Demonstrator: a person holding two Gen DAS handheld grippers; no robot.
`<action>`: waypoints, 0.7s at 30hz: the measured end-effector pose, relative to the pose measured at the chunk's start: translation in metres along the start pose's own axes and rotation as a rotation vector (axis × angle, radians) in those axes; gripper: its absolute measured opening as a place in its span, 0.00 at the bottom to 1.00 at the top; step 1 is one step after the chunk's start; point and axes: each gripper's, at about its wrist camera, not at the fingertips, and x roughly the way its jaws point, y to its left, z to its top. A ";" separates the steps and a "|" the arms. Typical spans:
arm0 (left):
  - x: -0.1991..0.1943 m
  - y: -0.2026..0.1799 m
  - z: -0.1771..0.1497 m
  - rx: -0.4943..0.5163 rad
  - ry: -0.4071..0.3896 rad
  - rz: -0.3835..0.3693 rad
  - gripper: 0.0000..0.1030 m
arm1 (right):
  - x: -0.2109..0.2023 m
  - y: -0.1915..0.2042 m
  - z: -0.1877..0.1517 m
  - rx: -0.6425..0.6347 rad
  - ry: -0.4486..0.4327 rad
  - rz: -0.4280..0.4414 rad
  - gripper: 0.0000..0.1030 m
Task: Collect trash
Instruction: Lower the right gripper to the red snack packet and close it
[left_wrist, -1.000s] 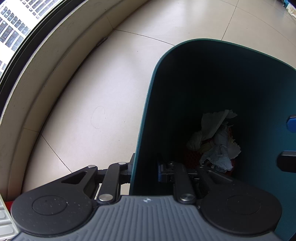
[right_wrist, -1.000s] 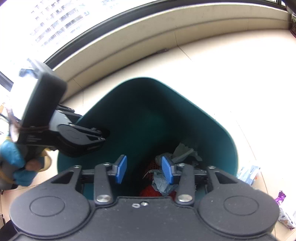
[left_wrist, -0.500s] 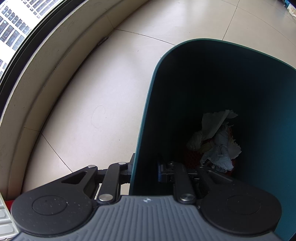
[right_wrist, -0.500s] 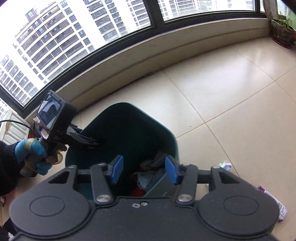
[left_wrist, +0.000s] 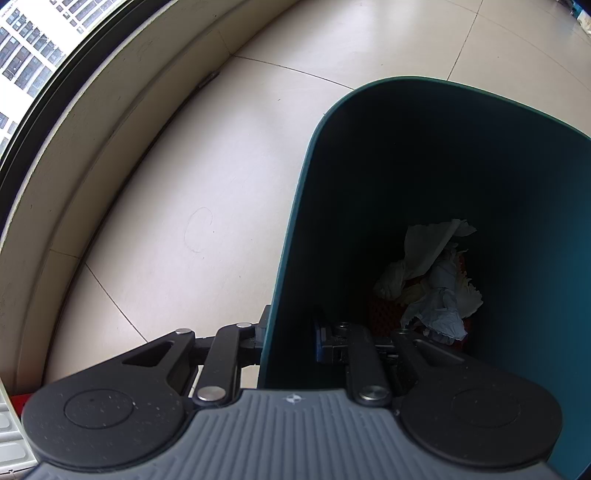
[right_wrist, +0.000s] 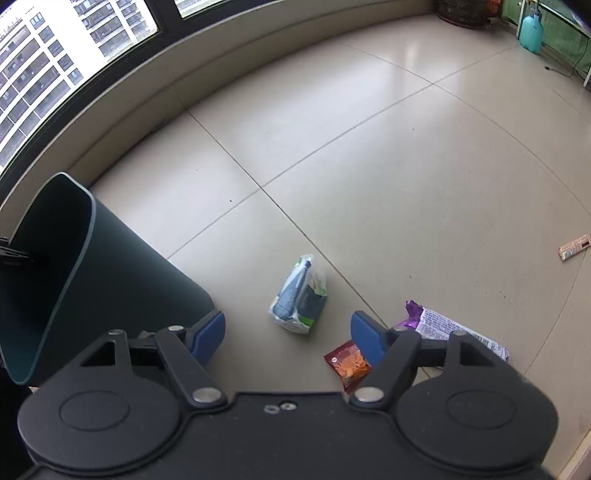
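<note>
The right gripper has its jaws spread wide, having just been opening, with nothing between them; the left gripper has its jaws pinching the near wall of the teal bin, one finger outside and one inside.

In the right wrist view, nearest the jaws at lower centre lies a small red snack packet, partly behind the right-hand finger. Just above, framed in the gap between the fingers, is a green-and-white wrapper. To the lower right sits a purple-and-white wrapper, its near edge hidden by the gripper body. Well apart, at the right edge, is a tan bar wrapper. That makes four pieces of trash on the tiled floor, and one bin, at the left of the frame. In the left wrist view, crumpled tissues and something red lie at the bin's bottom; their number cannot be told.

The step in hand looks like reaching for the next piece of litter. The next move likely calls for lowering the spread jaws around the green-and-white wrapper and closing on its crinkled body.
</note>
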 end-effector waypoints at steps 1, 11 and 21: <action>0.000 0.000 0.000 -0.001 0.000 0.000 0.18 | 0.011 -0.007 -0.004 -0.005 0.010 0.000 0.78; 0.000 0.000 -0.001 -0.018 0.011 0.009 0.18 | 0.107 -0.052 -0.046 -0.021 0.166 0.015 0.83; 0.000 -0.001 -0.005 -0.029 0.018 0.026 0.18 | 0.183 -0.042 -0.066 -0.276 0.283 -0.065 0.84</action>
